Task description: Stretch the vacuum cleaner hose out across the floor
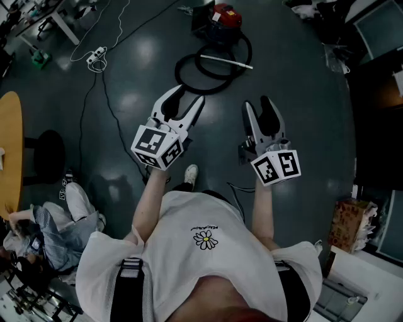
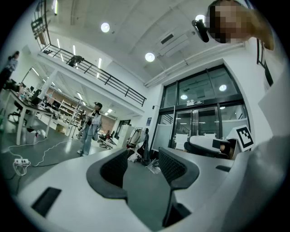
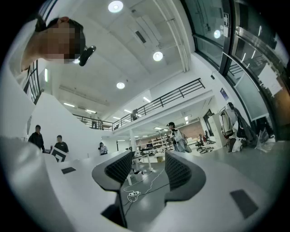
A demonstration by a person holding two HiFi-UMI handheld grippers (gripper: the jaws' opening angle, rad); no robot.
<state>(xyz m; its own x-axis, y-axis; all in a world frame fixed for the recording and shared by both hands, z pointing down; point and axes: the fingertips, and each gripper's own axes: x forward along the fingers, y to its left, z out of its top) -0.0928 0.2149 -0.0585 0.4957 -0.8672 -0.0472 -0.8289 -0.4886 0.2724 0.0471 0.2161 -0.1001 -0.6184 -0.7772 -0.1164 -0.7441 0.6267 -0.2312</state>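
The red vacuum cleaner (image 1: 223, 16) stands on the dark floor at the top of the head view. Its black hose (image 1: 208, 70) lies coiled in loops just in front of it, with a pale wand (image 1: 227, 61) across the coil. My left gripper (image 1: 189, 97) and right gripper (image 1: 257, 104) are held up side by side, short of the coil and apart from it. Both are open with nothing between the jaws. The left gripper view (image 2: 142, 163) and the right gripper view (image 3: 149, 167) look out level across the hall; neither shows the hose.
A white power strip (image 1: 96, 58) with a cable lies on the floor at upper left, also seen as the power strip (image 3: 132, 194). A wooden table (image 1: 9, 144), a black stool (image 1: 49, 154) and a seated person (image 1: 63, 220) are at left. A box (image 1: 352, 223) stands at right.
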